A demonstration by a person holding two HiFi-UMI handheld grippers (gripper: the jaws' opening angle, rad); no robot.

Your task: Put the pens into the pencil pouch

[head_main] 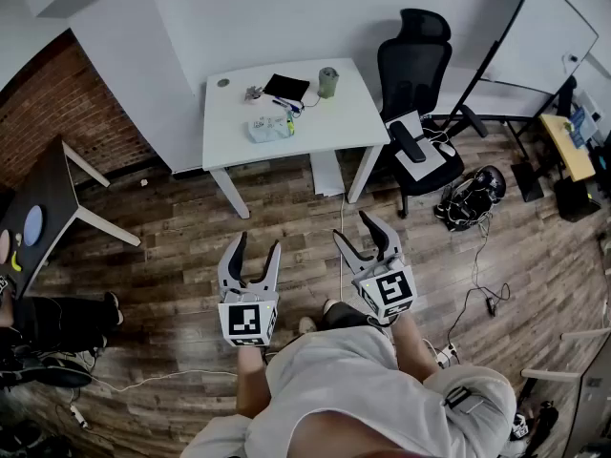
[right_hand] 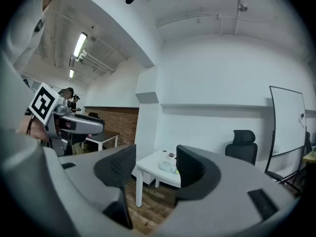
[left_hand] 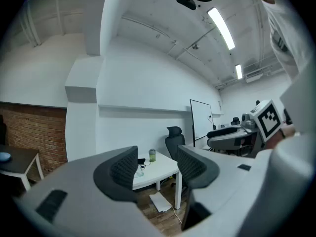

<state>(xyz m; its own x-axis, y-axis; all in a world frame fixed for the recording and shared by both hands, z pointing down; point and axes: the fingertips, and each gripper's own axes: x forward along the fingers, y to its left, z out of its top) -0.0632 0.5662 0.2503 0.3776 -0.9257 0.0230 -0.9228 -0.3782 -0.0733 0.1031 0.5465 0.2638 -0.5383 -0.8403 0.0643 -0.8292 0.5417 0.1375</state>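
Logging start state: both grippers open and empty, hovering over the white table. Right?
No. The left gripper and right gripper are open and empty, but they hover over the wood floor, short of the white table; the head view shows it.

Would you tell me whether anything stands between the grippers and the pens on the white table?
Nothing visible does: only wooden floor lies between the open left gripper, the open right gripper and the white table.

white table [head_main: 334, 122], black chair [head_main: 412, 60], brown floor [head_main: 172, 232]
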